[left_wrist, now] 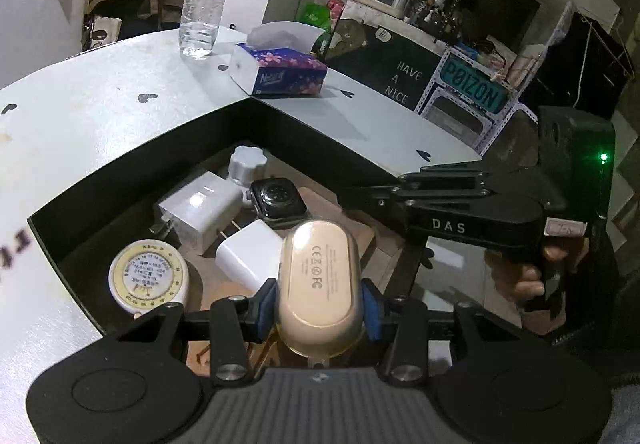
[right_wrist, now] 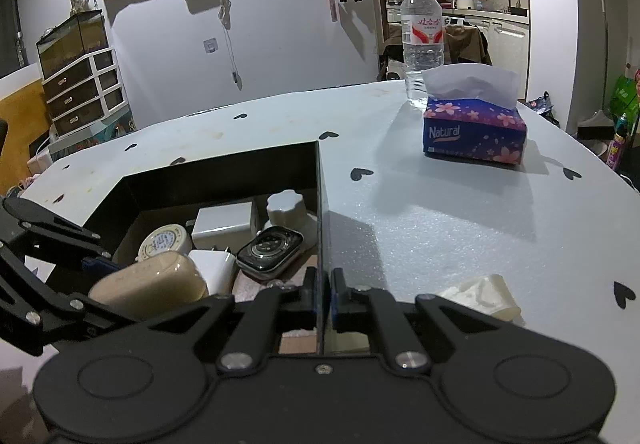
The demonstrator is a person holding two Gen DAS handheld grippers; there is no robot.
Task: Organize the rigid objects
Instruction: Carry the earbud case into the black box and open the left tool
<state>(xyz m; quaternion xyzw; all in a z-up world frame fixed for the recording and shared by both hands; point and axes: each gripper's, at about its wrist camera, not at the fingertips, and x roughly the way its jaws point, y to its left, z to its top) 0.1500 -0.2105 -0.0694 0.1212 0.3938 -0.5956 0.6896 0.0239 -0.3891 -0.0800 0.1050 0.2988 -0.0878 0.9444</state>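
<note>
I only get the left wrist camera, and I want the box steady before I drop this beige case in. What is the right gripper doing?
Observer: The right gripper is shut on the thin right-hand wall of the black box, with one pad inside the box and one outside.
Operator: Good. Is anything left outside the box?
Observer: Yes. One cream-coloured piece lies on the white table, just to the right of that gripper.
</note>
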